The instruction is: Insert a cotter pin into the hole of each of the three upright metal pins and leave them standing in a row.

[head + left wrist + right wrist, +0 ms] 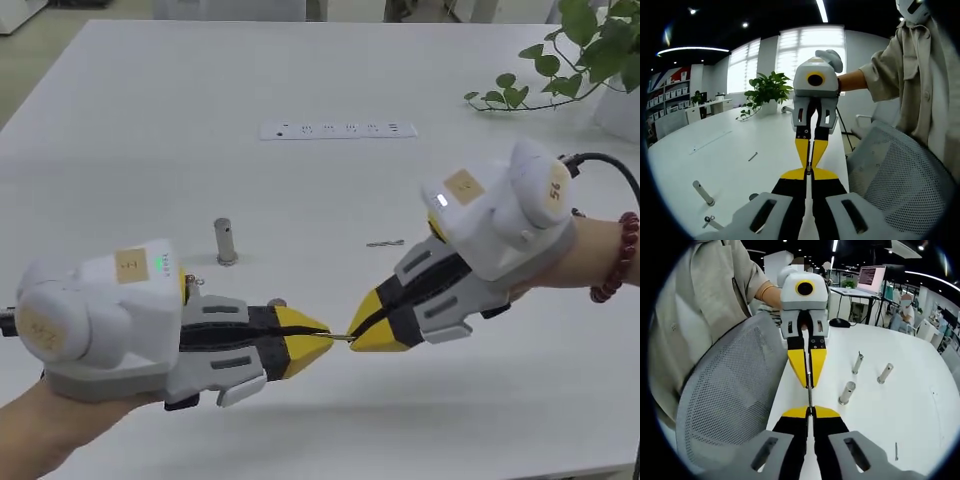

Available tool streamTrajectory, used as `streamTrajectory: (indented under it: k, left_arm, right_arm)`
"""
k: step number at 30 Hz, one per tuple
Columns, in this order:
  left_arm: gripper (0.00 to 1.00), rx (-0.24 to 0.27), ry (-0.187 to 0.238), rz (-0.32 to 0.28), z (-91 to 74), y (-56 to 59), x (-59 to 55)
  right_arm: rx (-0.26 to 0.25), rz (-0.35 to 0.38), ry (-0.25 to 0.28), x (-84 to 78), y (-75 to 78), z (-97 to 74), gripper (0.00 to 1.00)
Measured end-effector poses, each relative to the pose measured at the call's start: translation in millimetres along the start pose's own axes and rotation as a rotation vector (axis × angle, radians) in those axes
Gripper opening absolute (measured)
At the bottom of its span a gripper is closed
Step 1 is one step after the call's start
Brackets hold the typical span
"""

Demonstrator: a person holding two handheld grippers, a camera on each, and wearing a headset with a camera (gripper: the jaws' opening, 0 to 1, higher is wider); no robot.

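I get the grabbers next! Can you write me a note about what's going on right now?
Left gripper and right gripper: both shut on one cotter pin, tip to tip.
Three pins stand on the table, not in a row; one pin seems to carry a cotter pin already.
Spare cotter pin lies on the table.
Left: fit the others, line them up.

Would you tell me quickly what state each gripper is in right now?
Left gripper: closed on the cotter pin.
Right gripper: closed on the same cotter pin.

Tabletop (150, 120) open toward power strip (338, 130); upright pin (224, 240), loose cotter pin (385, 243) in path.
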State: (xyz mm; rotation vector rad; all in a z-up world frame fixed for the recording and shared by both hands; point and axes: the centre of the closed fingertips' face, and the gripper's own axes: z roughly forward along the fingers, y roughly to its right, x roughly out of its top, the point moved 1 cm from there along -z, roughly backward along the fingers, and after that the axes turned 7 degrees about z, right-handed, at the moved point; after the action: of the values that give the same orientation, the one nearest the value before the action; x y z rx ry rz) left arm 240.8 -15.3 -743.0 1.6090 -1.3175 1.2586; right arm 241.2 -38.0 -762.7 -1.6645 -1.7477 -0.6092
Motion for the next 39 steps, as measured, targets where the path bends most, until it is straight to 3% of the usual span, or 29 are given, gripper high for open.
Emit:
streamTrajectory:
  k: [11,18,34,39]
  left_arm:
    - [0.00,0.005,0.007,0.004,-1.0,0.5,-2.1]
    - [0.02,0.033,0.025,-0.026,-0.7,-2.8,-2.0]
    - [0.25,0.156,0.018,-0.045,-12.9,-21.9,-11.7]
    - [0.27,0.205,0.007,-0.055,-16.9,-30.1,-18.3]
  right_arm:
    - [-0.008,-0.024,-0.032,0.4,0.4,0.8,0.02]
    - [-0.022,-0.030,-0.047,-0.1,3.1,-0.8,0.02]
    - [-0.067,0.009,-0.075,-7.8,11.0,-5.2,0.02]
    - [-0.093,0.040,-0.087,-9.9,15.4,-6.3,0.02]
